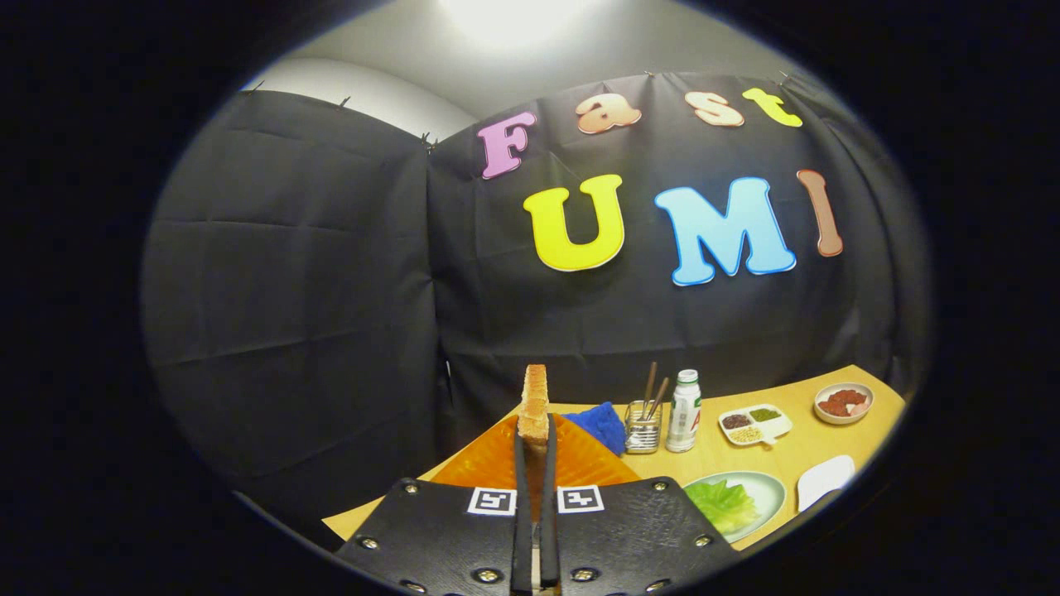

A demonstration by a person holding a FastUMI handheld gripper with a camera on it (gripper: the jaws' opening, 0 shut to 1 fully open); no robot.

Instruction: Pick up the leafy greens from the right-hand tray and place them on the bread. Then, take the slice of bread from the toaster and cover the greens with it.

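Gripper (535,443) fingers pinch bread (535,401) upright, w/ orange tray (493,463) below; greens (722,503) on plate (770,488) just right.

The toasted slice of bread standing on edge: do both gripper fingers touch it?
Touching. In the gripper view both fingers press against the toasted bread slice from either side, holding it upright above the orange plate.

One bottle (684,410), two plates (766,488).
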